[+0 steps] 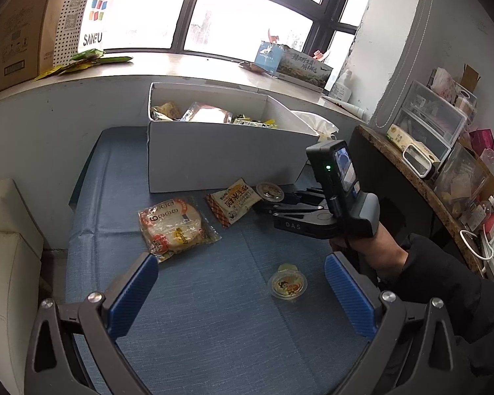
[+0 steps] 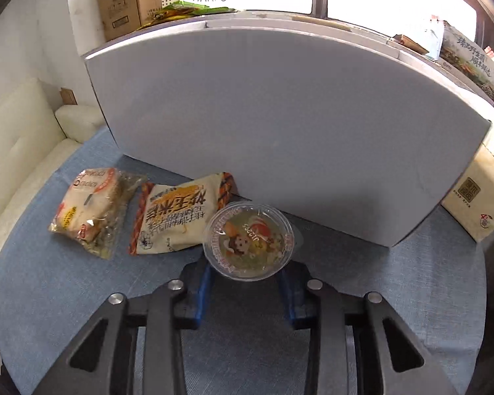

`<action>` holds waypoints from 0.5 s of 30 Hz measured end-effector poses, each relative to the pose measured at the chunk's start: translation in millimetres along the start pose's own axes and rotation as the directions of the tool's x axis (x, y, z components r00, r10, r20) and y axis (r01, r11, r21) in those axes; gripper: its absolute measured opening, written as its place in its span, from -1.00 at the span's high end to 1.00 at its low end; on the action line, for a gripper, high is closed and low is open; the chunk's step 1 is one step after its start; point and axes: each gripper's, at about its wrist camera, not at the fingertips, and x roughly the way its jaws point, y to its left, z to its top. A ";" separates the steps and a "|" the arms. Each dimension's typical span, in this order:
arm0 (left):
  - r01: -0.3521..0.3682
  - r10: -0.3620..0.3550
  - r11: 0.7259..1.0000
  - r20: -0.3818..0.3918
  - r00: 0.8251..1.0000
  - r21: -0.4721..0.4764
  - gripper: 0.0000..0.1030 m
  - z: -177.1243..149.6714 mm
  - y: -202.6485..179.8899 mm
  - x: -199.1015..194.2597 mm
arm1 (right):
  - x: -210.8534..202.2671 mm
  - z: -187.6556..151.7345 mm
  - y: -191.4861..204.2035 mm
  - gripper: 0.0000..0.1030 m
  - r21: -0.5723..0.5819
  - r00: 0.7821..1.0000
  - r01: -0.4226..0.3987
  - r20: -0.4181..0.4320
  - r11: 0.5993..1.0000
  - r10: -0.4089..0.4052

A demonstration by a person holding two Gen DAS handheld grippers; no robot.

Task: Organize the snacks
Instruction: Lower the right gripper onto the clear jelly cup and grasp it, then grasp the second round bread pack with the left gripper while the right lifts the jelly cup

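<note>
My right gripper [image 2: 247, 275] is shut on a clear jelly cup [image 2: 249, 238] with a cartoon lid, close in front of the white box [image 2: 280, 115]. The left wrist view shows that gripper [image 1: 270, 203] low over the blue cloth [image 1: 197, 312], with the cup [image 1: 270, 192] at its tips. Left of the cup lie a beige corn snack pack [image 2: 174, 217] [image 1: 233, 202] and a wrapped bread pack [image 2: 89, 207] [image 1: 174, 227]. My left gripper [image 1: 242, 296] is open above the cloth. A second jelly cup [image 1: 287, 284] rests near its right pad, untouched. Several snack packs fill the box [image 1: 214, 158].
The window sill [image 1: 181, 65] behind the box carries a cardboard carton [image 1: 16, 33], green packets [image 1: 82, 61] and a tissue box [image 1: 293, 62]. A cluttered side shelf [image 1: 421, 177] stands at the right. A white cushion [image 1: 6, 263] borders the cloth on the left.
</note>
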 end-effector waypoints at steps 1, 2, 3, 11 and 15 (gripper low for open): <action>0.001 -0.001 1.000 -0.001 1.000 -0.003 -1.00 -0.5 1.0 0.6 | -4.2 -2.5 -0.2 0.30 0.010 1.000 -0.013 0.007 1.000 0.013; 0.002 -0.002 1.000 -0.003 1.000 -0.004 -0.99 -1.0 1.9 1.5 | -8.5 -5.4 -0.7 0.30 0.019 1.000 -0.026 0.011 0.999 0.026; 0.000 0.000 1.000 -0.006 1.000 -0.004 -0.99 -1.5 2.7 2.9 | -12.7 -8.4 -1.6 0.30 0.024 0.999 -0.029 0.014 0.999 0.029; 0.001 -0.004 0.999 -0.060 0.998 -0.039 -0.99 -8.7 9.6 26.8 | -43.3 -39.5 1.6 0.26 0.019 1.000 -0.010 -0.010 1.000 0.010; 0.001 -0.002 1.000 -0.061 0.998 -0.015 -0.99 -9.4 3.1 26.3 | -48.2 -42.6 -4.1 -0.47 0.059 1.000 0.017 -0.013 0.998 -0.016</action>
